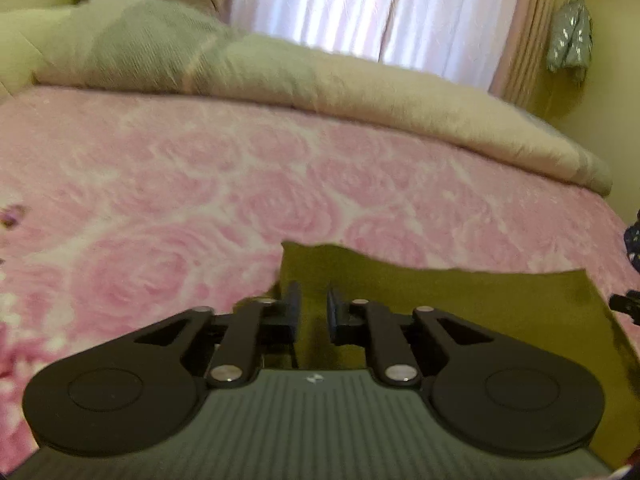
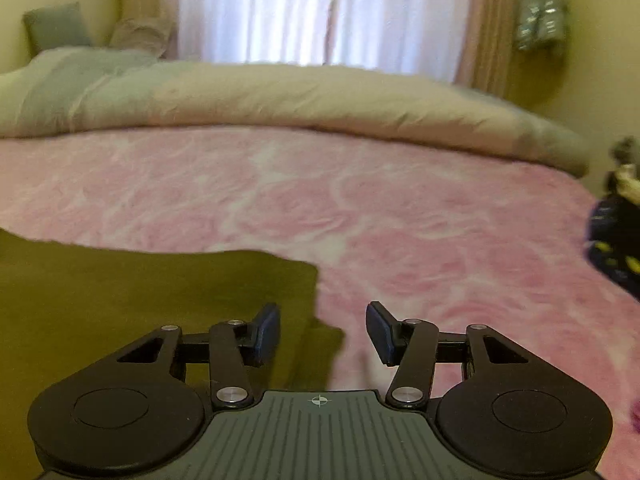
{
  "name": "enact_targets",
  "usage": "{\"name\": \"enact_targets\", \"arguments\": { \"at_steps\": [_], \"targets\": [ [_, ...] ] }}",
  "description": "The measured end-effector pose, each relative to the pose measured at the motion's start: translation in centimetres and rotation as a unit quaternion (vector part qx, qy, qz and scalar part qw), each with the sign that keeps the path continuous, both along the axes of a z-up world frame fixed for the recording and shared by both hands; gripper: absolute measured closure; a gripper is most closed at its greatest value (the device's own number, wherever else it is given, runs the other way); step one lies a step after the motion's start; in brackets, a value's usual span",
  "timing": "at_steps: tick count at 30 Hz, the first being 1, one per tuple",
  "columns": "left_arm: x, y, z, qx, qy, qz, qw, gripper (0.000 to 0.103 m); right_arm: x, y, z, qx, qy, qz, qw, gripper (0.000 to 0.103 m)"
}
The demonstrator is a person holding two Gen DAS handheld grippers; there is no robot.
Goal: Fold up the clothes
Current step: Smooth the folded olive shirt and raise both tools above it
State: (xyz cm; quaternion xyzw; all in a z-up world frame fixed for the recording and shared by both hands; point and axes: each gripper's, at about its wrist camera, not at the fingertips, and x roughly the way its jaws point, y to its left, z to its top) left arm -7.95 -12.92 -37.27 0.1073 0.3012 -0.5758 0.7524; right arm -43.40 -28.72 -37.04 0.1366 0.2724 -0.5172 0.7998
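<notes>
An olive-green garment (image 1: 440, 312) lies flat on the pink rose-patterned bed cover (image 1: 200, 184); its far edge and a corner show in both views. My left gripper (image 1: 313, 308) hovers over the garment's left part, its jaws a narrow gap apart with olive cloth showing in the gap. In the right wrist view the same garment (image 2: 140, 304) fills the lower left. My right gripper (image 2: 323, 332) stands wide open at the garment's right edge, the left finger (image 2: 266, 334) over the cloth and the right finger (image 2: 380, 332) over the bed cover.
A beige and grey duvet (image 1: 320, 80) is bunched along the bed's far side, with white curtains (image 1: 360, 4) behind it. A dark patterned cloth (image 2: 616, 240) sits at the bed's right edge. A silvery item (image 1: 570, 36) hangs on the right wall.
</notes>
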Motion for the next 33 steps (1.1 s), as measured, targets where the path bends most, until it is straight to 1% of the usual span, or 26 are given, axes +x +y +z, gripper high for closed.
{"name": "enact_targets", "arguments": {
  "at_steps": [1,4,6,7,9,10,12,14,16,18,20,24,27,30,33],
  "targets": [
    [-0.7,1.0,0.6,-0.006,-0.003,-0.001,1.0000,0.091,-0.8,1.1,0.7,-0.003,-0.019,0.001,1.000,0.051],
    [-3.2,3.1,-0.2,0.020,-0.002,-0.006,0.9998,0.091,-2.4,5.8,1.7,0.009,-0.065,0.029,0.997,0.051],
    [-4.8,4.5,-0.9,0.040,0.000,-0.010,0.9992,0.090,-2.6,8.2,1.0,0.024,-0.062,0.046,0.997,0.051],
    [-5.7,5.2,-1.3,0.049,0.000,-0.011,0.9987,0.089,-2.5,8.7,0.4,0.038,-0.053,0.049,0.997,0.051],
    [-6.7,6.4,-1.6,0.052,-0.010,0.006,0.9986,0.089,-2.5,9.0,-1.1,0.063,-0.034,0.032,0.997,0.050],
    [-7.1,6.9,-1.2,0.057,-0.012,0.014,0.9982,0.089,-2.5,9.2,-1.9,0.075,-0.025,0.023,0.997,0.050],
    [-7.8,7.9,-0.3,0.068,-0.012,0.031,0.9971,0.086,-3.4,9.8,-1.0,0.079,-0.043,0.011,0.996,0.050],
    [-9.0,9.2,0.4,0.078,-0.016,0.043,0.9959,0.077,-4.4,11.1,0.4,0.073,-0.057,0.002,0.996,0.050],
    [-10.3,10.6,1.0,0.088,-0.022,0.053,0.9945,0.074,-5.2,12.5,1.2,0.073,-0.067,0.004,0.995,0.050],
    [-11.6,12.0,1.7,0.098,-0.028,0.064,0.9928,0.073,-5.8,13.9,1.9,0.080,-0.073,0.004,0.994,0.050],
    [-12.9,13.1,1.8,0.114,-0.032,0.064,0.9909,0.073,-6.0,15.2,1.9,0.088,-0.069,0.002,0.994,0.050],
    [-15.4,14.9,2.4,0.133,-0.054,0.062,0.9877,0.071,-6.2,17.6,2.1,0.094,-0.058,0.000,0.994,0.050],
    [-16.4,16.0,2.9,0.136,-0.070,0.065,0.9861,0.070,-6.3,19.1,2.3,0.091,-0.057,0.006,0.994,0.050],
    [-17.0,17.1,3.7,0.130,-0.077,0.065,0.9863,0.070,-6.6,19.8,2.7,0.087,-0.061,0.008,0.994,0.050],
    [-17.5,17.9,4.2,0.126,-0.085,0.062,0.9864,0.067,-6.9,20.6,3.2,0.083,-0.064,0.009,0.994,0.050]
  ]
}}
